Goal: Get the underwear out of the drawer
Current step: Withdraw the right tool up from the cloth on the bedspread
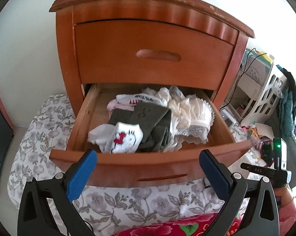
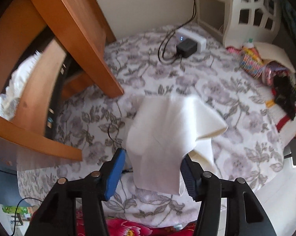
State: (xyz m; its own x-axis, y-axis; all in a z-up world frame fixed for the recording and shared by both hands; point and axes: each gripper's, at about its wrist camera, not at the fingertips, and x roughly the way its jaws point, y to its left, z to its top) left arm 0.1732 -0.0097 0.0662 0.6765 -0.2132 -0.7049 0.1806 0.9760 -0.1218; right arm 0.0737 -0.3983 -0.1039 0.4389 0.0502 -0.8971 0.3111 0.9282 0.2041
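Dropping white underwear [image 2: 167, 129] beside the drawer [image 1: 128, 163].
Right claw [image 2: 151, 169] gapes, cloth slipping free; left claw [image 1: 148, 169] open, next reaching the drawer pile.

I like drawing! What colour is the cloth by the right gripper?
Plain white cloth, clearest in the right wrist view.

A floral grey-and-white blanket [image 2: 216, 90] covers the floor across the right wrist frame. At upper left a wooden nightstand [image 2: 73, 29] stands on it; at upper centre lie a white power strip [image 2: 195, 37] and black adapter [image 2: 186, 48].
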